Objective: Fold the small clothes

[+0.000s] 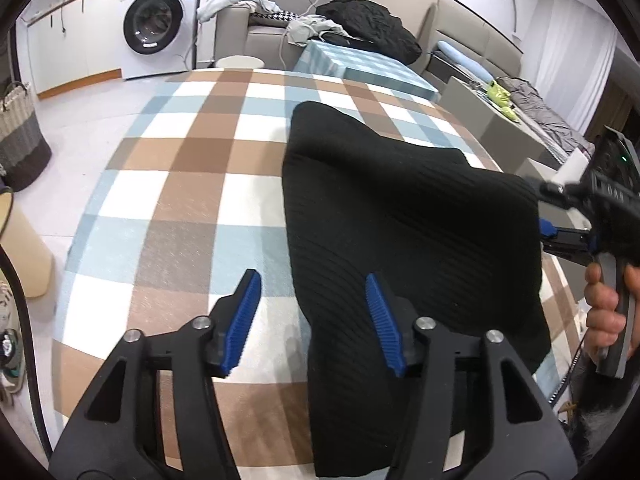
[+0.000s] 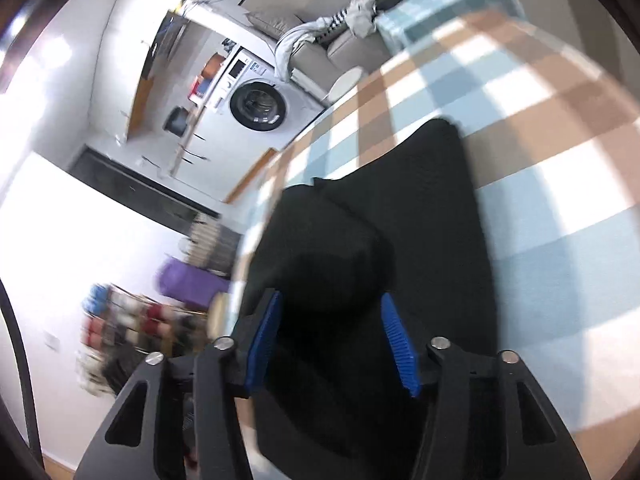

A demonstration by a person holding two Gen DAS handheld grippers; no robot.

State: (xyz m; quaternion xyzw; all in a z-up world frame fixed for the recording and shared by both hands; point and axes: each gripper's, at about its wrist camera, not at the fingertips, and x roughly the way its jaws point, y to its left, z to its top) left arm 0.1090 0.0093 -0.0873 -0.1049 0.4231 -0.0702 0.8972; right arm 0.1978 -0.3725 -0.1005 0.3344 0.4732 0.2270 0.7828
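A black ribbed knit garment (image 1: 400, 240) lies on the checked tablecloth (image 1: 192, 184). My left gripper (image 1: 312, 292) is open above the garment's near left edge, its blue pads (image 1: 244, 316) spread apart. My right gripper (image 1: 548, 232) reaches in from the right at the garment's right edge. In the blurred, tilted right wrist view the right gripper (image 2: 332, 320) is open with a raised fold of the garment (image 2: 360, 240) lying between its blue pads (image 2: 396, 344); whether the pads touch it I cannot tell.
A washing machine (image 1: 156, 20) and cabinets stand at the back left. A sofa with a black cloth pile (image 1: 368, 24) is behind the table. A woven basket (image 1: 20, 136) stands on the floor at left. A grey box (image 1: 480, 120) sits at right.
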